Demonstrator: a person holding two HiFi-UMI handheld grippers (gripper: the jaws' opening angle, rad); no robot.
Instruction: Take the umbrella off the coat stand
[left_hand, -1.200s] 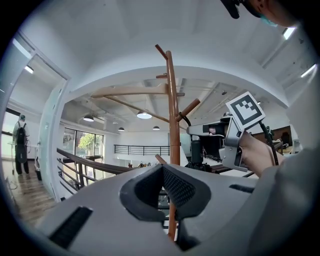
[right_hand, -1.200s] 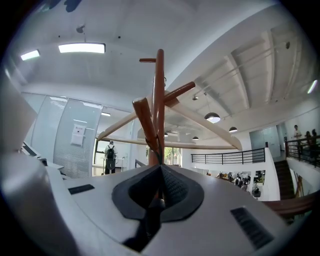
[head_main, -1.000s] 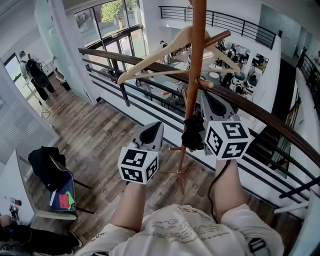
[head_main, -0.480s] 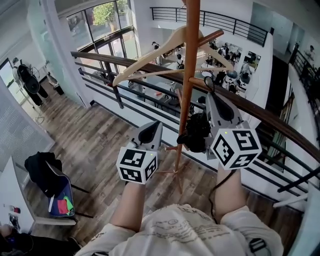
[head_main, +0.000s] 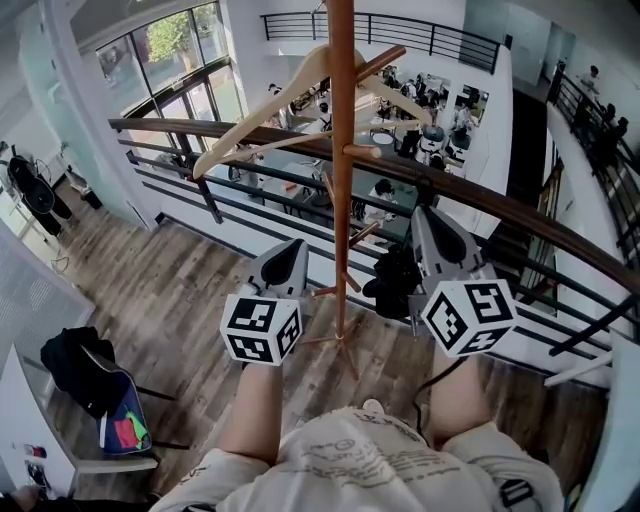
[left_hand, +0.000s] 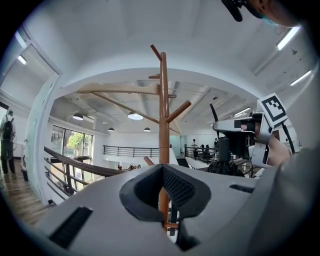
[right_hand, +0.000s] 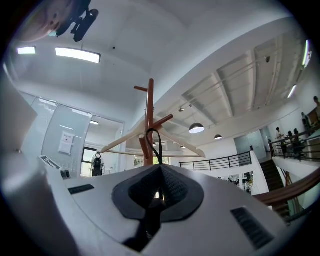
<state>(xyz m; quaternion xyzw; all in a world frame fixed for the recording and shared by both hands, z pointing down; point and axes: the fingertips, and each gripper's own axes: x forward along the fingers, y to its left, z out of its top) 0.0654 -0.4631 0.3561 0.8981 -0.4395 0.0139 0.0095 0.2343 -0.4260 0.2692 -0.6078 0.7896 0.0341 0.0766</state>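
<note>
My right gripper (head_main: 426, 212) is clamped tight on the strap (right_hand: 154, 138) of the umbrella (head_main: 396, 284), which dangles lengthwise below it, coat stand (head_main: 342, 190) just left, left gripper (head_main: 294, 247) closed, empty.

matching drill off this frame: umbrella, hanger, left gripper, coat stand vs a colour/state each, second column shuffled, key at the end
1. umbrella
2. hanger
3. left gripper
4. coat stand

A. shut, with nothing in it
B. reddish-brown upright pole with pegs
C. black, its strap clamped in the right gripper
D. pale wood, hung near the top of the pole

Pairs: 1-C, 2-D, 3-A, 4-B
</note>
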